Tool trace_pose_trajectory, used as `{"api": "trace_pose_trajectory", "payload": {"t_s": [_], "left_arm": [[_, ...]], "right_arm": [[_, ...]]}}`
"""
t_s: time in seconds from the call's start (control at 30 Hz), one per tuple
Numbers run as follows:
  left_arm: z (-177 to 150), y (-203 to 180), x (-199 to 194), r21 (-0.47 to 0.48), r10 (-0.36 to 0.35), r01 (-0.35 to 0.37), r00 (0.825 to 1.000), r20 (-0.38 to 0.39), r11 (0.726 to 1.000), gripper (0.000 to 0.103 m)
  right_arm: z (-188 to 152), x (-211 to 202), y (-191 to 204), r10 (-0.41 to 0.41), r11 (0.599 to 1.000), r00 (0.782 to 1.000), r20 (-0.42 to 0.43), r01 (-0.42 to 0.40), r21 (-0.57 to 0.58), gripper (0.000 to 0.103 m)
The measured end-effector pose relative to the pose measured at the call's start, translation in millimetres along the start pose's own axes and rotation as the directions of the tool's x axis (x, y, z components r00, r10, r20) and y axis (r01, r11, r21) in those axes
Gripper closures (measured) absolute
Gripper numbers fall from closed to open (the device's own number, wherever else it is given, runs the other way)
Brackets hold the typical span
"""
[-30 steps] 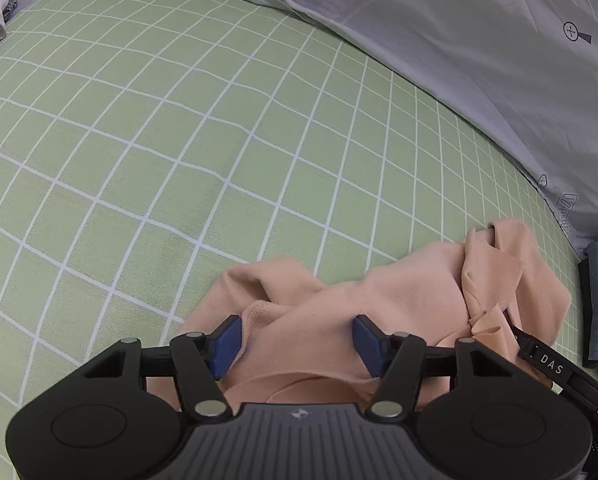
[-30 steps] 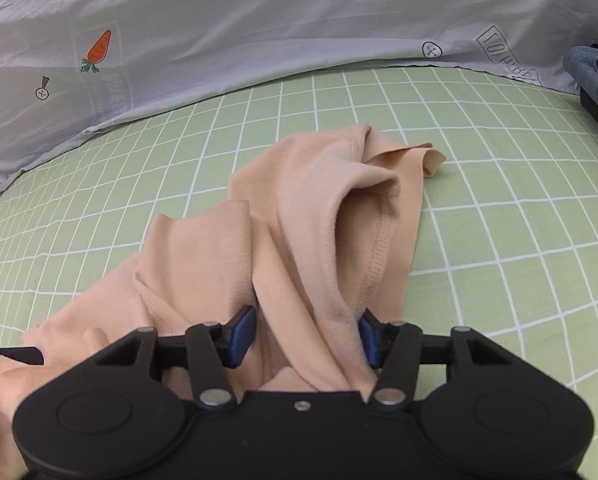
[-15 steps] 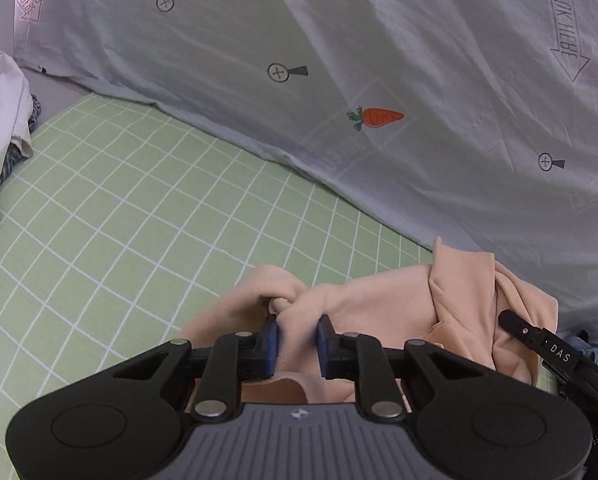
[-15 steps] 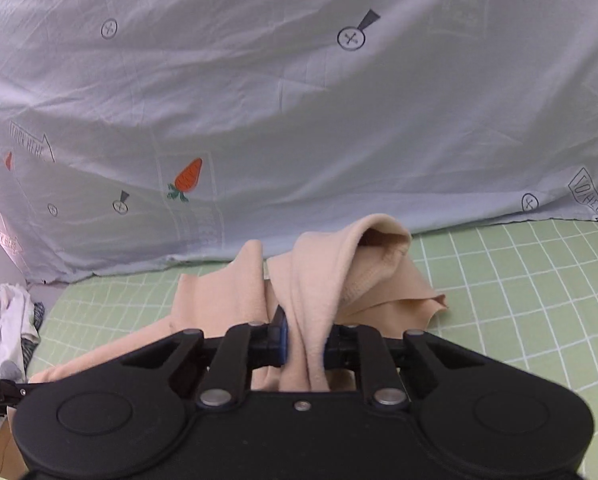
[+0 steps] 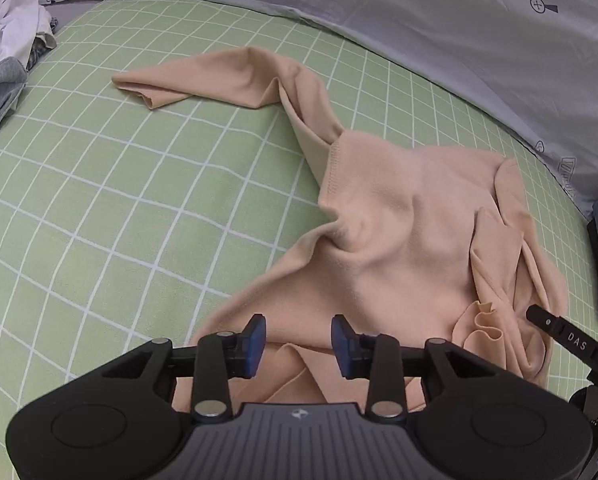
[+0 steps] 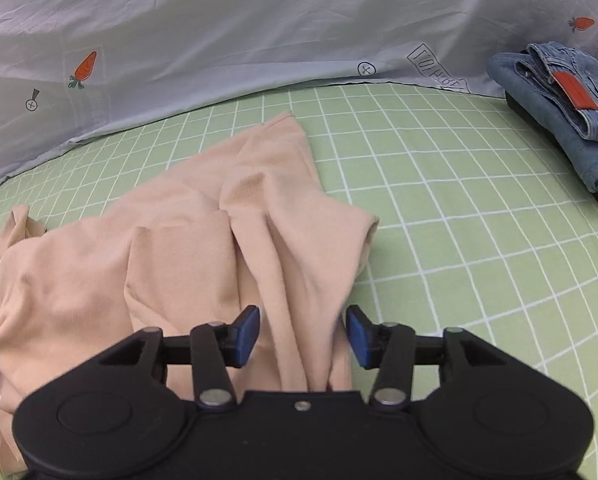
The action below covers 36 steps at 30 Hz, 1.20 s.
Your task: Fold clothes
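Note:
A peach long-sleeved garment [image 5: 399, 216] lies spread but wrinkled on the green checked sheet [image 5: 119, 200], one sleeve stretched to the far left. My left gripper [image 5: 298, 345] is open, its blue pads just above the garment's near edge, holding nothing. In the right wrist view the same garment [image 6: 179, 248] lies rumpled with folds running toward me. My right gripper [image 6: 302, 335] is open, with a fold of fabric lying between its pads but not pinched.
A pile of white and grey clothes [image 5: 7, 52] sits at the far left. Folded blue jeans [image 6: 559, 100] lie at the far right on a dark block. A pale sheet with carrot prints [image 6: 219, 40] rises behind the bed. The right gripper's tip [image 5: 571, 344] shows in the left wrist view.
Both grippers were shut on the lifted garment half a second ago; now both are open and the garment lies spread on the sheet.

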<state>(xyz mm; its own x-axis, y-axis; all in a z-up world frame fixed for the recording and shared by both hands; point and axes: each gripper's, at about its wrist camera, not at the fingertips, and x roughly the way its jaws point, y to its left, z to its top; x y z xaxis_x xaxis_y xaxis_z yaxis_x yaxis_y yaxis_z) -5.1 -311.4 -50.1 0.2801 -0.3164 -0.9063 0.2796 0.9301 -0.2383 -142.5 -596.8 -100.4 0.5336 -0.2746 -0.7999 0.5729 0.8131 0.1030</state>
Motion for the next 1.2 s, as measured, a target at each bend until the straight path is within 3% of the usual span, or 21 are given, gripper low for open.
{"api": "trace_pose_trajectory", "payload": {"t_s": [0.13,0.4,0.43,0.47,0.53,0.57,0.7,0.87,0.93,1.0,1.03,1.13,1.2], "left_arm": [[-2,12,-3,-0.007,0.084,-0.084,0.996,0.040,0.996,0.048],[-25,17,9,0.009,0.113,-0.112,0.993,-0.027,0.994,0.040],[-29,14,11,0.020,0.124,-0.124,0.992,-0.033,0.992,0.040],[-34,12,12,0.031,0.136,-0.135,0.990,-0.038,0.990,0.040],[-42,7,15,0.054,0.160,-0.157,0.986,-0.049,0.986,0.038],[-47,4,15,0.065,0.170,-0.167,0.984,-0.053,0.984,0.038],[-68,-7,11,0.108,0.188,-0.182,0.981,-0.051,0.977,0.035],[-99,-16,0,0.148,0.165,-0.155,0.985,-0.056,0.977,0.034],[-109,-17,-5,0.158,0.168,-0.156,0.984,-0.062,0.975,0.034],[-118,-17,-10,0.164,0.174,-0.160,0.982,-0.071,0.973,0.034],[-121,-16,-12,0.165,0.176,-0.161,0.982,-0.076,0.973,0.034],[-121,-8,-23,0.137,0.169,-0.157,0.982,-0.083,0.978,0.034],[-117,-4,-29,0.138,0.177,-0.165,0.981,-0.076,0.977,0.034]], "right_arm": [[-9,-6,3,0.037,0.999,0.999,-0.015,-0.037,0.005,0.040],[-25,-16,2,0.058,0.998,0.997,-0.054,-0.057,0.008,0.030],[-29,-17,1,0.063,0.998,0.996,-0.061,-0.063,0.002,0.033],[-32,-19,-1,0.077,0.997,0.995,-0.063,-0.077,-0.005,0.050],[-37,-25,-6,0.092,0.995,0.994,-0.052,-0.094,-0.025,0.070],[-38,-30,-9,0.091,0.995,0.995,-0.039,-0.092,-0.035,0.085],[-37,-55,-32,0.063,0.998,0.997,0.050,-0.062,-0.018,0.095],[-40,-74,-79,-0.167,0.985,0.971,0.171,0.157,0.068,0.098],[-41,-74,-92,-0.241,0.969,0.959,0.151,0.229,0.091,0.094],[-46,-77,-96,-0.277,0.957,0.952,0.134,0.261,0.123,0.071],[-49,-79,-96,-0.271,0.958,0.953,0.133,0.254,0.131,0.051],[-58,-82,-78,-0.193,0.979,0.972,0.136,0.181,0.092,0.047],[-63,-82,-58,-0.140,0.990,0.982,0.129,0.134,0.049,0.038]]}}
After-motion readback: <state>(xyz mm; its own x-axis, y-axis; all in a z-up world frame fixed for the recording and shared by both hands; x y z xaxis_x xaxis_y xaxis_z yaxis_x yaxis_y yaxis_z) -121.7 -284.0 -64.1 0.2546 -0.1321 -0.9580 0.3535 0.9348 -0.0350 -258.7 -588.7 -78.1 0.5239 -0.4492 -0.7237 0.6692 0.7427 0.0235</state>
